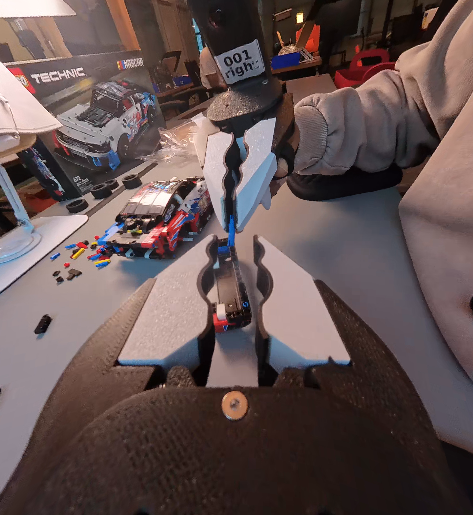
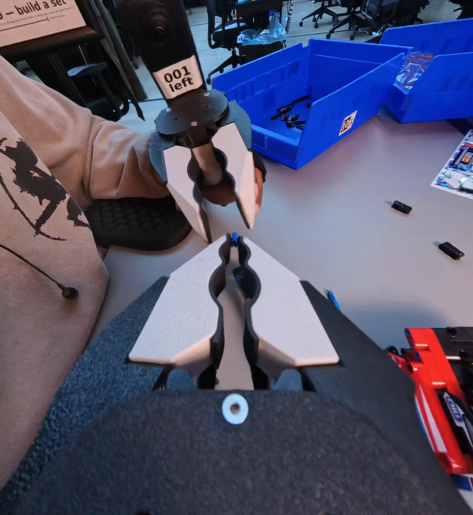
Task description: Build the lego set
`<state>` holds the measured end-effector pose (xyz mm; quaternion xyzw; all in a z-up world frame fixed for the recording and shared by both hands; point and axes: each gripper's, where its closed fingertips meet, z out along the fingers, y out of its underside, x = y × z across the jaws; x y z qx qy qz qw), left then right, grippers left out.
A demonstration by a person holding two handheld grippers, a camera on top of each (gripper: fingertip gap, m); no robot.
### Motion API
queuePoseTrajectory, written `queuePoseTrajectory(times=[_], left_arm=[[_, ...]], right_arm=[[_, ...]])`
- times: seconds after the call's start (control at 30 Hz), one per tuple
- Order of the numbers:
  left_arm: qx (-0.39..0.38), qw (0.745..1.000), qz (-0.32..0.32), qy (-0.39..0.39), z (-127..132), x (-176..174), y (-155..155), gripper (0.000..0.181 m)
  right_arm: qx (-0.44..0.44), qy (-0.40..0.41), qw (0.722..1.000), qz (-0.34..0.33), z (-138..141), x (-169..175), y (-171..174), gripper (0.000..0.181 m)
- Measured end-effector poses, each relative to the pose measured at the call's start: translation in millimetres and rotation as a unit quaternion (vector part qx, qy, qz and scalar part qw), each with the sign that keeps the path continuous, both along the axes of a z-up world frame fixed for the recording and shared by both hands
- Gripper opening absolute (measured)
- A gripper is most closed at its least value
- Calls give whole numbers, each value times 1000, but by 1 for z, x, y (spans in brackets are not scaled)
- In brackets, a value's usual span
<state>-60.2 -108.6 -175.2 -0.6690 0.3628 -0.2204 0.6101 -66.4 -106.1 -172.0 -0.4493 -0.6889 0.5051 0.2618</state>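
— What are you holding right now?

— My right claw (image 1: 231, 225) is pinched shut on a small blue pin (image 1: 231, 226), gripping it by one end so the free end points down at the black sub-assembly (image 1: 231, 281). In my right wrist view the pin (image 2: 233, 241) shows only as a blue nub right at the tips.

— And the left claw?

— The left claw (image 1: 235, 239) is parted. The sub-assembly lies on the grey surface (image 1: 341, 264) between its fingers, and I see a gap on the right side, so I judge it is bracketing the piece, not clamping it. That keeps the beam from sliding while the pin goes in.

— Why come in from above?

— The beam's far end already carries a blue connector (image 1: 224, 249), and the pin hangs just over it. A steep approach lets me line the pin up with a hole, though I cannot tell which hole.

— Where is the rest of the set?

— The partly built car (image 1: 163, 220) sits toward the surface's far left, with loose small parts (image 1: 87, 252) scattered beside it and tyres (image 1: 101, 191) near the box (image 1: 90, 111). It has no wheels yet, so I would say much remains.
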Motion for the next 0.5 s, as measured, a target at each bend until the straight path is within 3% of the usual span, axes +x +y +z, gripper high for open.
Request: queuePoseTrajectory(times=[0.1,0.27,0.4,0.5], left_arm=[[-49,999,-6,23,-18,-6,0,44],[-100,986,-20,131,-62,-7,-4,54],[-107,975,-23,195,-86,-5,-3,54],[-89,975,-8,204,-84,-5,4,39]], right_arm=[[10,-20,999,-24,-4,4,12,2],[6,-31,998,-48,-11,16,24,2],[8,-34,998,-53,-19,26,25,1],[6,-32,998,-59,-22,29,26,2]])
